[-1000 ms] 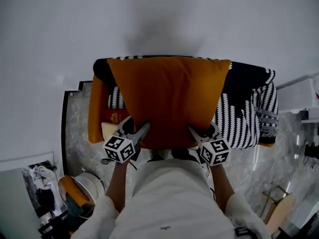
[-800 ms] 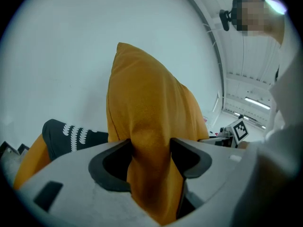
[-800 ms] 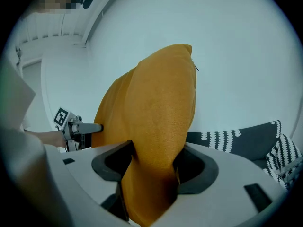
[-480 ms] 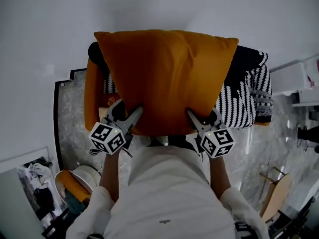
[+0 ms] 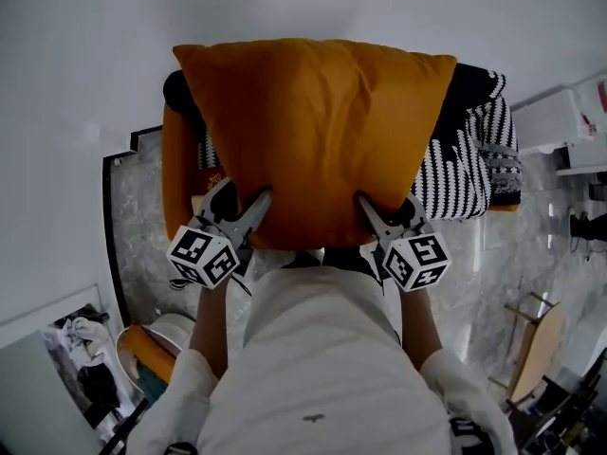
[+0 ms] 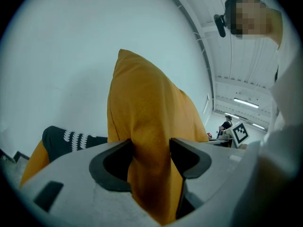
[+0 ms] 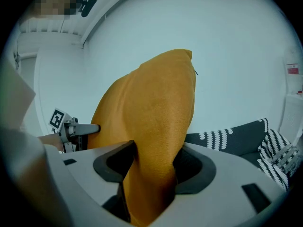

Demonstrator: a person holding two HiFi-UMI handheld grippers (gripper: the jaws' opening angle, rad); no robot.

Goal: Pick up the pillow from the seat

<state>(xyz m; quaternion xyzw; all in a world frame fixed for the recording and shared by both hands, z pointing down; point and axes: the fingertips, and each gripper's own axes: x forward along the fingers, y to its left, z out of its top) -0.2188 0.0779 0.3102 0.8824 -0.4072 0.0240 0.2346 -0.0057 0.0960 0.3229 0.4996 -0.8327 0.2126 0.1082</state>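
Pillow: the orange pillow point(image 5: 313, 140) stands upright in front of the person, held by its near bottom edge. It is over the seat point(image 5: 176, 192), and I judge it lifted off.
Left claw: the left gripper point(image 5: 247, 195) is clenched on the pillow's near left corner, with a fold of fabric bunched between its pads.
Right claw: the right gripper point(image 5: 384, 207) is grasping the near right corner. Its jaws have just been closing further, with pillow fabric between them.
Step in hand: raising the pillow clear, which looks almost done.
Doing it well: keep both claws level with each other and the pinch deep. The hold is only on the bottom edge, so the tall top could flop forward or back.
Around: a black-and-white throw point(image 5: 465, 164) lies over the right of the seat. A pale bucket point(image 5: 166, 335) sits on the marbled floor point(image 5: 128, 235) at near left.
In the way: the wall point(image 5: 303, 8) is close behind the seat. The throw might snag and drag along.
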